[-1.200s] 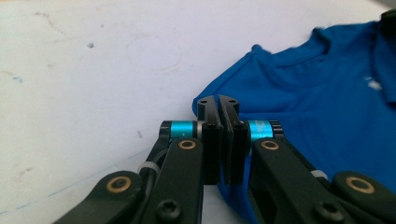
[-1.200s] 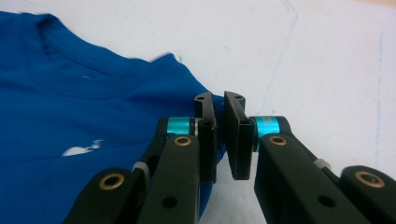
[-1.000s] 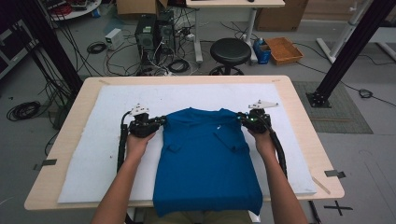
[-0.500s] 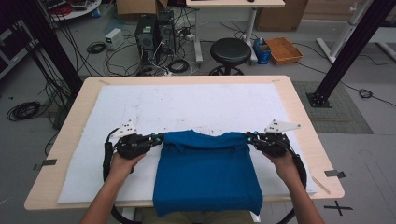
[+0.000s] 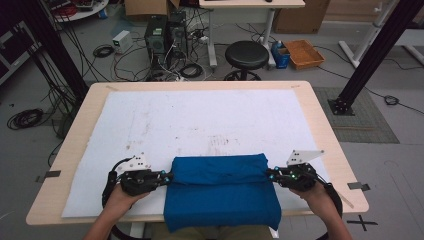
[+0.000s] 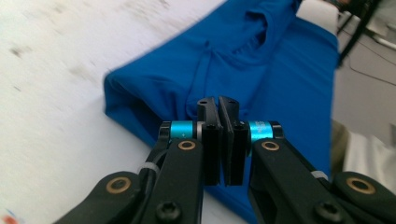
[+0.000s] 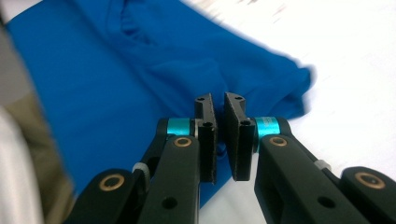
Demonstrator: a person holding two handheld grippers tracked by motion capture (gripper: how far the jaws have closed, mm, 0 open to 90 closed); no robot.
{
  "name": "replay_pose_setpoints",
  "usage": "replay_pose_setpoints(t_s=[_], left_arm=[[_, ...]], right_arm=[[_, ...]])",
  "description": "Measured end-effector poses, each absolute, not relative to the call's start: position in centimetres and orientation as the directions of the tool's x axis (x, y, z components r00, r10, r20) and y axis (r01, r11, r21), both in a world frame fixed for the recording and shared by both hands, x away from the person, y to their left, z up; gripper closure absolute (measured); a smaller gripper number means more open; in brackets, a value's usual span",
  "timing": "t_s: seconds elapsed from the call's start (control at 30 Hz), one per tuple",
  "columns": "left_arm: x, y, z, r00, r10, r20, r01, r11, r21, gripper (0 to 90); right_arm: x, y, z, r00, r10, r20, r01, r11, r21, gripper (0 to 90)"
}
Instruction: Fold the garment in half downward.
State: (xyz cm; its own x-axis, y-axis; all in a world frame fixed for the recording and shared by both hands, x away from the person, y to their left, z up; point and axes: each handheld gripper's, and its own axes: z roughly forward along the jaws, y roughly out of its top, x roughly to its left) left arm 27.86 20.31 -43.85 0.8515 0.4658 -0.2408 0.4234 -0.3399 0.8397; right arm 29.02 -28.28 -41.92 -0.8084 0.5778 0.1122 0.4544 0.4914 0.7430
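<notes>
A blue shirt lies folded over on itself on the white mat, at the near edge of the table, and its lower part hangs over that edge. My left gripper is at the left end of the fold, jaws pressed together on the cloth. My right gripper pinches the right end. In the left gripper view the collar side of the shirt spreads out beyond the left gripper. In the right gripper view blue shirt fabric shows in the thin gap of the right gripper.
The wooden table carries the white mat, bare beyond the shirt. On the floor behind are a black stool, computer towers with tangled cables, a brown tray and a black frame post at the right.
Both grippers have pulled the shirt's far end toward the near table edge, folding it over the lower part. The shirt is now a shorter, doubled rectangle.
</notes>
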Motion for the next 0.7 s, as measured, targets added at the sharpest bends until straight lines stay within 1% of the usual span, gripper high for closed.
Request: replay_pose_setpoints(t_s=[0.03,0.07,0.1,0.13,0.17,0.23,0.27,0.3,0.33,0.37,0.43,0.53,0.57,0.63,0.67,0.7], left_arm=[[27.7,20.4,-43.9,0.858,0.446,-0.254,0.426,-0.343,0.837,87.0],[27.5,20.4,-43.8,0.867,0.42,-0.269,0.428,-0.35,0.833,83.9],[27.4,20.4,-43.7,0.87,0.41,-0.273,0.425,-0.344,0.837,74.6],[27.3,20.4,-43.5,0.861,0.429,-0.272,0.428,-0.325,0.843,61.0],[27.5,20.4,-43.2,0.849,0.457,-0.266,0.429,-0.302,0.851,53.2],[28.2,20.5,-42.7,0.798,0.541,-0.265,0.443,-0.23,0.866,45.9],[28.7,20.5,-42.5,0.756,0.603,-0.256,0.458,-0.206,0.865,44.0],[29.2,20.4,-42.4,0.724,0.643,-0.249,0.47,-0.196,0.861,43.3],[30.0,20.1,-42.5,0.685,0.69,-0.235,0.486,-0.192,0.852,41.1],[30.6,19.8,-42.7,0.664,0.71,-0.233,0.497,-0.186,0.847,39.4],[32.0,19.0,-43.4,0.632,0.732,-0.254,0.537,-0.178,0.825,39.3],[33.5,17.8,-44.7,0.599,0.752,-0.277,0.61,-0.203,0.766,38.0],[33.6,17.5,-45.0,0.603,0.75,-0.27,0.616,-0.223,0.756,38.0],[33.4,17.3,-45.1,0.614,0.757,-0.225,0.592,-0.253,0.765,38.8],[33.3,17.3,-45.1,0.614,0.76,-0.215,0.589,-0.259,0.766,42.9],[33.1,17.4,-45.1,0.616,0.761,-0.206,0.585,-0.266,0.766,50.3]], right_arm=[[28.8,-28.2,-41.9,-0.819,0.562,0.114,0.453,0.513,0.729,82.5],[28.7,-28.3,-41.9,-0.822,0.556,0.121,0.456,0.517,0.724,78.0],[28.6,-28.4,-41.8,-0.815,0.562,0.142,0.474,0.505,0.721,71.5],[28.7,-28.6,-41.6,-0.808,0.566,0.166,0.484,0.476,0.734,65.1],[28.8,-28.8,-41.4,-0.794,0.577,0.19,0.497,0.437,0.75,59.2],[29.2,-29.1,-41.1,-0.753,0.627,0.201,0.505,0.353,0.788,43.0],[29.5,-29.1,-41.0,-0.725,0.661,0.194,0.507,0.321,0.8,40.6],[29.9,-29.1,-40.9,-0.704,0.688,0.175,0.502,0.308,0.808,39.4],[30.2,-29.0,-40.9,-0.685,0.711,0.157,0.499,0.302,0.812,36.3],[30.8,-28.8,-41.0,-0.645,0.752,0.133,0.506,0.29,0.812,31.6],[31.9,-28.4,-41.2,-0.598,0.793,0.118,0.52,0.271,0.81,31.2],[33.4,-27.8,-42.0,-0.569,0.809,0.145,0.562,0.254,0.787,31.9],[34.0,-27.3,-42.6,-0.567,0.81,0.146,0.576,0.264,0.774,34.0],[34.7,-26.7,-43.5,-0.574,0.806,0.149,0.6,0.29,0.746,38.5],[34.9,-26.5,-43.9,-0.576,0.805,0.142,0.611,0.309,0.729,42.1],[35.0,-26.4,-44.3,-0.579,0.804,0.134,0.621,0.329,0.711,45.7]])
